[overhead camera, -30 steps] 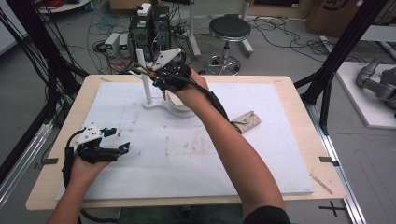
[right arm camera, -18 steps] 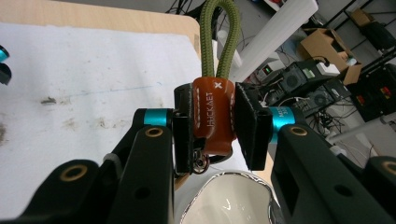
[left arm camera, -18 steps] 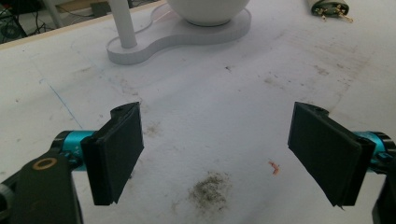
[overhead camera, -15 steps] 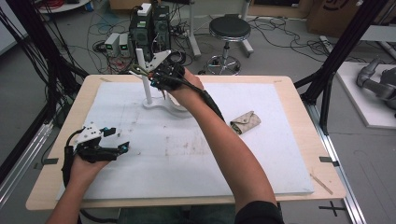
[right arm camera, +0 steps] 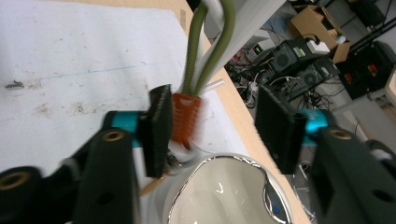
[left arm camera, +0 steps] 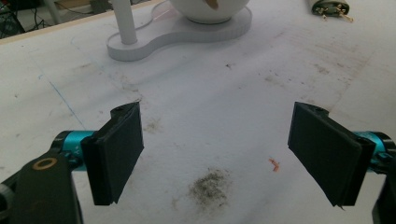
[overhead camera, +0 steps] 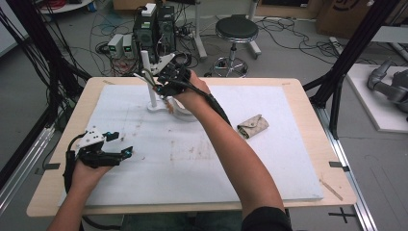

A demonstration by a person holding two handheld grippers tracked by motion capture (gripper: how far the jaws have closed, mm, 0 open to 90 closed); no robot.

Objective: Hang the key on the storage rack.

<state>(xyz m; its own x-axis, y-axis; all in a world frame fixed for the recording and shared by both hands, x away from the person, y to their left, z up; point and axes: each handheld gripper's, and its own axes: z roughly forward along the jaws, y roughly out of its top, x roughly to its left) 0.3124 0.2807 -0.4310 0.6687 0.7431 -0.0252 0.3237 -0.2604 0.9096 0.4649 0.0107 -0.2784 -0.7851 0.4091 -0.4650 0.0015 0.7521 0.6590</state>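
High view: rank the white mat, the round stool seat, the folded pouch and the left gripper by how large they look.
1. white mat
2. round stool seat: it sits farther from the camera, so this is by look alone
3. left gripper
4. folded pouch: close to the gripper; unsure

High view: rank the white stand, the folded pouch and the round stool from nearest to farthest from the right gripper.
Measured from the right gripper, at the table's far edge:
1. White stand, directly beside and below the gripper.
2. Round stool, on the floor beyond the table, to the right.
3. Folded pouch, on the mat, right of the forearm.
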